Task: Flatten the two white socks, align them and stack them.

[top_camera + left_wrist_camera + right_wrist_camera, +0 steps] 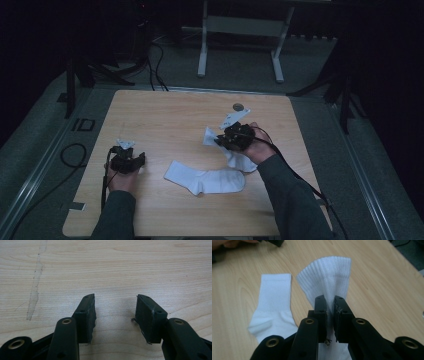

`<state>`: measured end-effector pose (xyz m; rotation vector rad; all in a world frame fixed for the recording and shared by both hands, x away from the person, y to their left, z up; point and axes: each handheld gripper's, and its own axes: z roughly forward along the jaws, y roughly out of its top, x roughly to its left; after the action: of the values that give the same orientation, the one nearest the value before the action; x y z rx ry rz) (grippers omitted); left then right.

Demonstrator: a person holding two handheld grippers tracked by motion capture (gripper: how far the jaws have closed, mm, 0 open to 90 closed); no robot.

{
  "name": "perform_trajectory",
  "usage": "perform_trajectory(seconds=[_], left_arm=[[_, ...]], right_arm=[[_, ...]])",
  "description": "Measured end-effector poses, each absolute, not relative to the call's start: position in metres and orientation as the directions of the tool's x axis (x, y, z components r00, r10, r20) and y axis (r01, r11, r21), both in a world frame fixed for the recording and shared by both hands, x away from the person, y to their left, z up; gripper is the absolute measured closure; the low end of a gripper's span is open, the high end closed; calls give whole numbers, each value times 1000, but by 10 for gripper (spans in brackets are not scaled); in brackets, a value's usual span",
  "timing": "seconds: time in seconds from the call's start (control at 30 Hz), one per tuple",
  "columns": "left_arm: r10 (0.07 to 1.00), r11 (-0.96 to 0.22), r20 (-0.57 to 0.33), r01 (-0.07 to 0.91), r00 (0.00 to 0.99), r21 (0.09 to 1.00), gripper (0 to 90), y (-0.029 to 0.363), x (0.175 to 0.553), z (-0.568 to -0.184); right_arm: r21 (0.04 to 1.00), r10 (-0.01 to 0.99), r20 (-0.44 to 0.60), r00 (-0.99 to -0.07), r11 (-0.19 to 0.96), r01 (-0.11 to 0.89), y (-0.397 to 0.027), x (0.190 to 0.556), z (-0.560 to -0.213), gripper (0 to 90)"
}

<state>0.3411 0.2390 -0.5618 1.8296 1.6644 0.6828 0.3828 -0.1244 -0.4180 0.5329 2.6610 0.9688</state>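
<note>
Socks are the work here: two white ones on a wooden counter [165, 115]. In the high view, one white sock [205, 180] lies flat near the middle of the counter, toe toward the person's right, cuff toward the left. The right gripper [220, 141] has the second white sock [235, 159] lifted by its cuff, the foot trailing down toward the counter beside the flat one, probably so it can be carried over and matched to its mate. The left gripper [129, 161] rests low at the counter's left side, well apart from both socks, apparently waiting.

In the left gripper view, its jaws stand apart with bare wood between them and nothing held.

In the right gripper view, the jaws are pressed together on a bunched fold of the held sock's ribbed cuff [328, 277], which fans out beyond the pads. Pinching near the cuff lets the rest hang free. The flat sock [273, 307] lies just beside it on the counter.
</note>
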Motion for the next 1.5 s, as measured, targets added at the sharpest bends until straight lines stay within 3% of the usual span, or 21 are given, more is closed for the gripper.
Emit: perform_trajectory(seconds=[0.4,0.63,0.93,1.2,1.5], left_arm=[[995,-68,-2,705,98,706,504,239,341,-562],[995,-68,-2,706,99,705,504,239,341,-562],[995,-69,-2,710,99,701,512,238,340,-561],[982,-119,-15,685,187,719,674,228,328,-552],[967,-141,-47,683,249,717,702,216,317,-550]], right_arm=[[711,398,-127,-908,675,197,-136,363,-381,821],[717,332,-143,-933,684,133,-122,339,-373,818],[683,315,-50,-948,703,198,-87,331,-421,816],[663,363,10,-932,695,278,-66,333,-460,816],[647,415,26,-909,687,332,-52,337,-485,815]])
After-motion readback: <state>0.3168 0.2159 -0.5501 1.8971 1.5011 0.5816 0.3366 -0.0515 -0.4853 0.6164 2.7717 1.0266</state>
